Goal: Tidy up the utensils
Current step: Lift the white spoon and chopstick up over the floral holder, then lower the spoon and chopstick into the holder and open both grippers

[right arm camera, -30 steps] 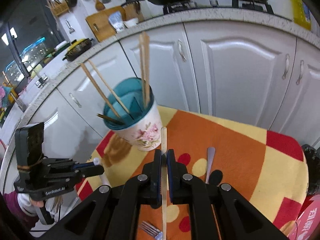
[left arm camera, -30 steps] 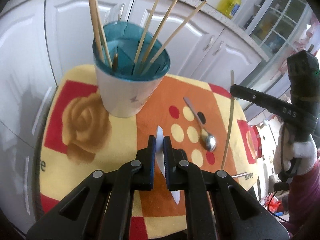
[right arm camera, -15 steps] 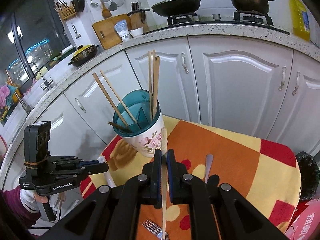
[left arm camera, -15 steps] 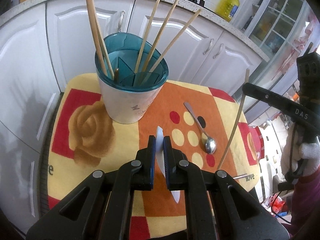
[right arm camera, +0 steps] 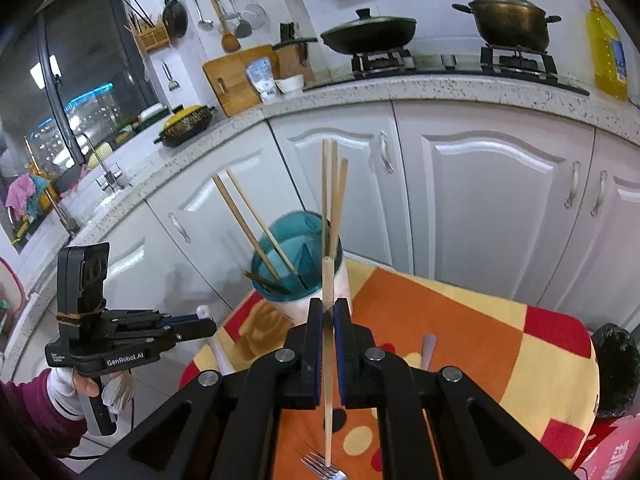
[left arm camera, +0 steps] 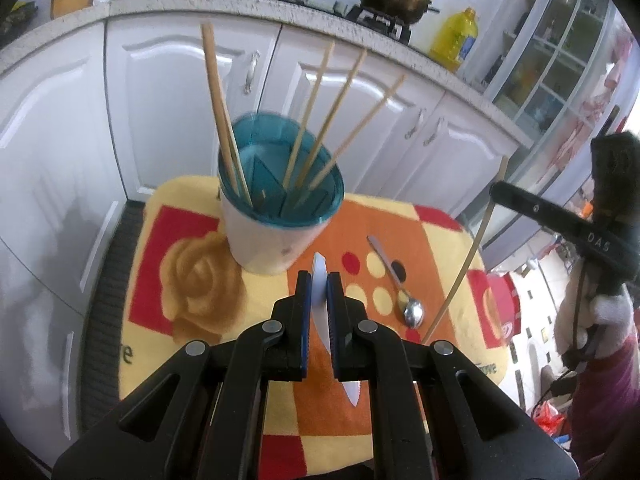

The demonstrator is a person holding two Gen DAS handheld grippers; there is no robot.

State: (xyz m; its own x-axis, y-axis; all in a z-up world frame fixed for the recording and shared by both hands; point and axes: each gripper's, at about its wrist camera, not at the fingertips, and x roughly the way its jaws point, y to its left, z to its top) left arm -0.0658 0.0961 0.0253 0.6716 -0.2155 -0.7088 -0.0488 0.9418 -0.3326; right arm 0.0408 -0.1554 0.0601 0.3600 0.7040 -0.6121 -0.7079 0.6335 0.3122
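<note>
A white cup with a teal insert (left arm camera: 276, 216) stands on a small table with a patterned cloth (left arm camera: 180, 280) and holds several wooden chopsticks (left arm camera: 312, 120); it also shows in the right wrist view (right arm camera: 296, 268). My left gripper (left arm camera: 319, 280) is shut on a white plastic knife (left arm camera: 320, 300), held above the cloth just in front of the cup. My right gripper (right arm camera: 328, 308) is shut on a single chopstick (right arm camera: 327, 380), upright, to the right of the cup. A metal spoon (left arm camera: 400, 284) and a fork (right arm camera: 320, 466) lie on the cloth.
White kitchen cabinets (right arm camera: 480, 200) and a counter with pots (right arm camera: 508, 20) stand right behind the table. A yellow oil bottle (left arm camera: 456, 36) sits on the counter. A glass-door cupboard (left arm camera: 560, 60) is at the right. The table's edges drop off on all sides.
Both grippers have risen and pulled back from the cup, so more of the counter shows. The knife and the chopstick stay clamped. The cup, spoon and fork have not moved.
</note>
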